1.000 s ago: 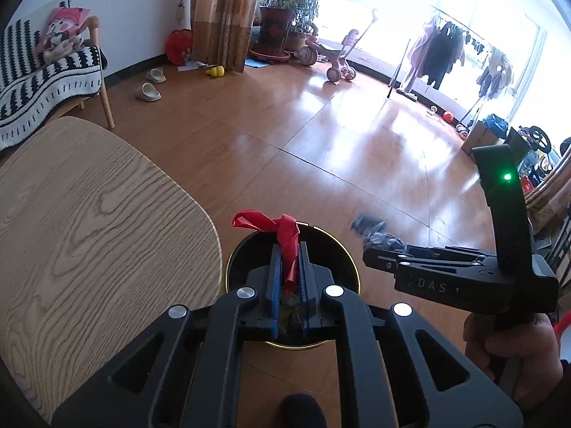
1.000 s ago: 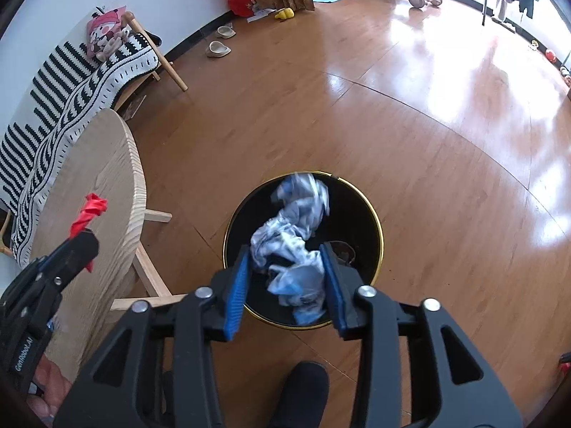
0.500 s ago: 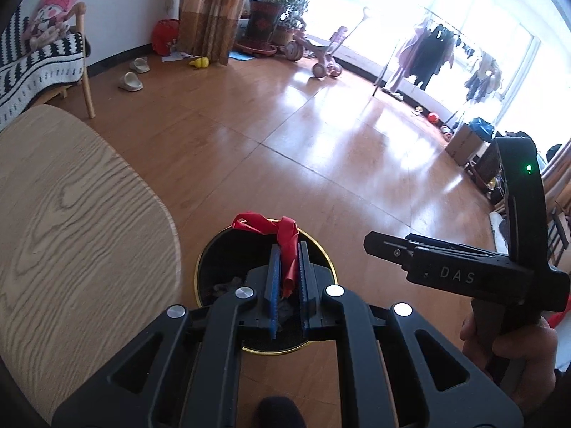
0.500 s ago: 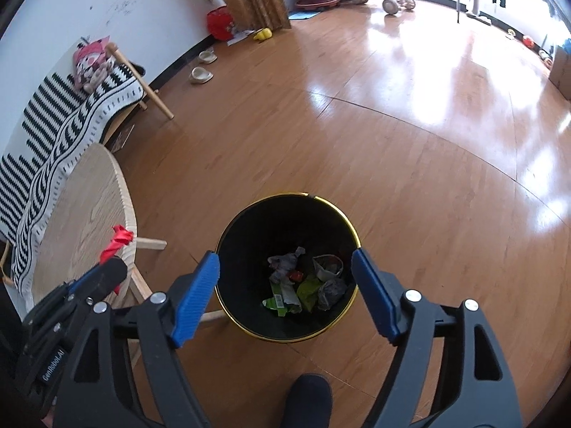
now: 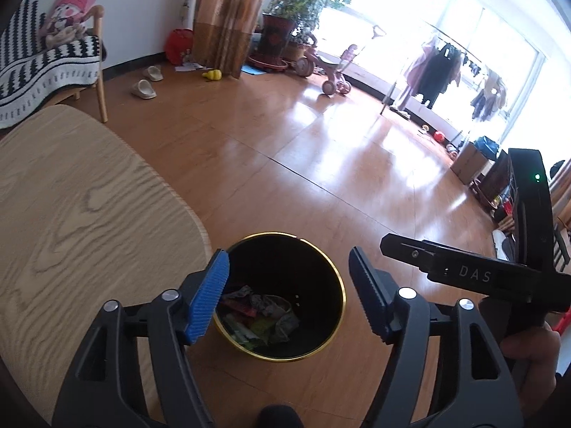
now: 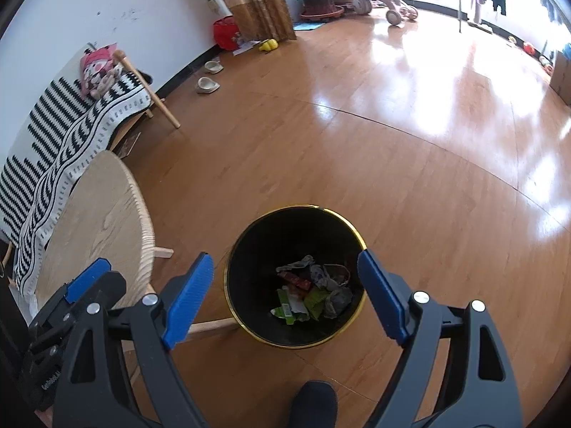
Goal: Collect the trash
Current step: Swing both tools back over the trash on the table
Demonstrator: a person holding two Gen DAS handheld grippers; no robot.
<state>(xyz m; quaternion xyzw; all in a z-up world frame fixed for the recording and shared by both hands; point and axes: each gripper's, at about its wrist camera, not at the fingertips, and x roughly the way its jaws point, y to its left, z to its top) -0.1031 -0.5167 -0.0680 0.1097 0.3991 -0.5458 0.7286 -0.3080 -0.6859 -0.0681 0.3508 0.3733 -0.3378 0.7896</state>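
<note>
A black trash bin (image 6: 246, 260) with a gold rim stands on the wooden floor (image 6: 410, 142), and everything here is placed by it. The left gripper (image 5: 289, 287) hangs above the bin's mouth, jaws spread wide and opening further, nothing between the blue pads (image 5: 207, 297); the right gripper (image 6: 285, 296) hangs over the same mouth, jaws likewise parted and opening, empty. In the left wrist view the right gripper appears to the right of the bin, a hand (image 5: 528, 353) wrapped round its handle; in the right wrist view the left gripper sits to the left of the bin, a blue pad showing at its tip. The trash (image 6: 310, 294) lies at the bottom of the bin — crumpled grey paper, a red wrapper, green and white packets; all of it inside the rim. A round light-wood table (image 5: 71, 221) stands just left of the bin; farther beyond it on that side, a bench with a black-and-white striped blanket (image 6: 53, 142) and a pink stuffed toy (image 6: 98, 69) against the wall.
</note>
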